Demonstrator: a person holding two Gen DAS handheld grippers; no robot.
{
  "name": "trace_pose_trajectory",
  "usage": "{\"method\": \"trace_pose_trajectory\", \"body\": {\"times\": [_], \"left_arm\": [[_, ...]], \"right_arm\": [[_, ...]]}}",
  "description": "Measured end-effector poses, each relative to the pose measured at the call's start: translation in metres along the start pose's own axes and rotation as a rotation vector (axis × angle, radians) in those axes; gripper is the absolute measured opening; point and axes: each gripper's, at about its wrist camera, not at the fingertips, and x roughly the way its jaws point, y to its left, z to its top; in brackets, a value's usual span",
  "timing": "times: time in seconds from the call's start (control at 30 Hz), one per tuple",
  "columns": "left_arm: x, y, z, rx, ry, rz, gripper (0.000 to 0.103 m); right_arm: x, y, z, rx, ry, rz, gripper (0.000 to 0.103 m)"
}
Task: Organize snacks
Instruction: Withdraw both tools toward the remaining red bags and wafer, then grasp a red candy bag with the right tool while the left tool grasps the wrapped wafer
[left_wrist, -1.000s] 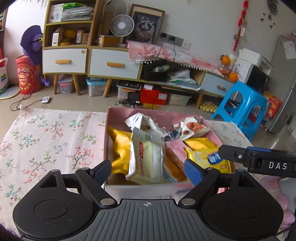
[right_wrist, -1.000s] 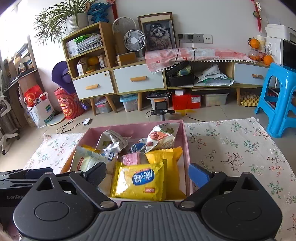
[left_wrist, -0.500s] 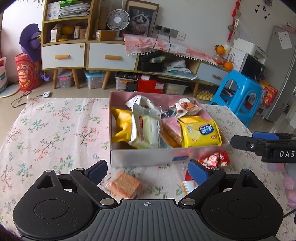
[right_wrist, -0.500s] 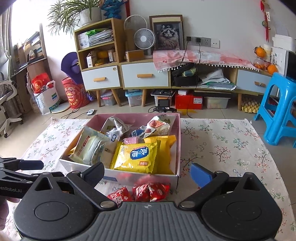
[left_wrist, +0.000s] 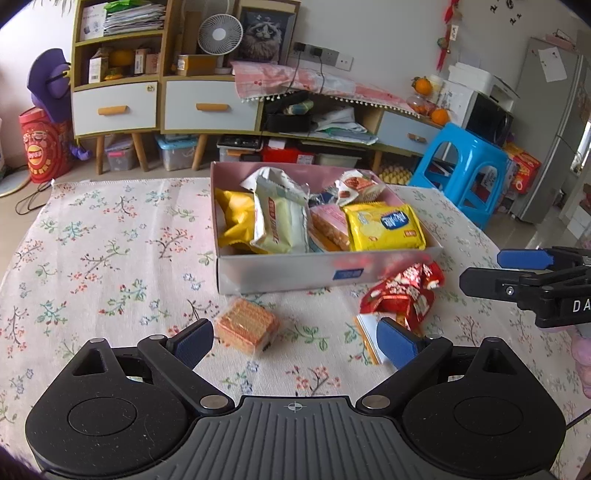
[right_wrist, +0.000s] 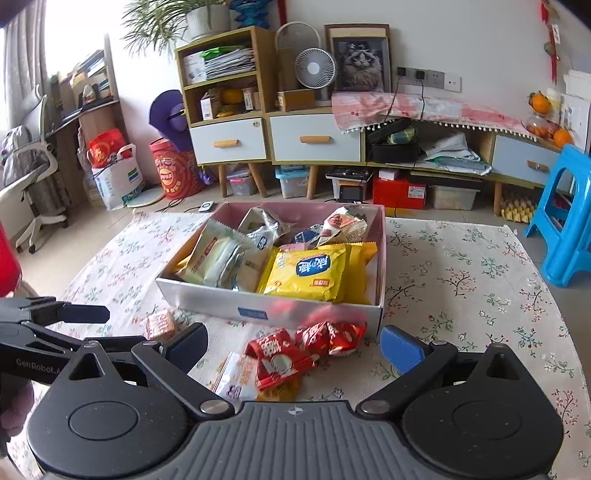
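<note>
A pink-lined box (left_wrist: 317, 271) (right_wrist: 273, 308) holds several snack packs, with a yellow pack (left_wrist: 384, 227) (right_wrist: 308, 273) on top. In front of it on the floral cloth lie an orange wafer pack (left_wrist: 245, 326) (right_wrist: 159, 324), red packets (left_wrist: 400, 291) (right_wrist: 295, 349) and a white-orange pack (right_wrist: 236, 376). My left gripper (left_wrist: 293, 341) is open and empty, just short of the wafer pack. My right gripper (right_wrist: 293, 345) is open and empty, over the red packets. Each gripper shows in the other's view: the right (left_wrist: 532, 273), the left (right_wrist: 55, 321).
A floral cloth (left_wrist: 92, 258) covers the table. Behind stand drawer cabinets (left_wrist: 162, 99), a fan (left_wrist: 219, 35) and floor clutter. A blue stool (left_wrist: 469, 170) (right_wrist: 569, 218) stands at the right.
Both grippers have pulled back and risen from over the box, bringing into view the loose packs in front of it. Both jaws stayed open.
</note>
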Motion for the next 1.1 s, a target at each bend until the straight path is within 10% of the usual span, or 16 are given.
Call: {"method": "trace_pose_trajectory", "body": {"times": [0.87, 1.1], "left_arm": [[0.022, 0.009, -0.023, 0.151, -0.052, 0.024, 0.096], [0.031, 0.013, -0.019, 0.143, -0.073, 0.032, 0.094]], "right_arm": [[0.032, 0.006, -0.023, -0.067, 0.047, -0.071, 0.091], [0.038, 0.005, -0.016, -0.032, 0.057, 0.010, 0.076]]}}
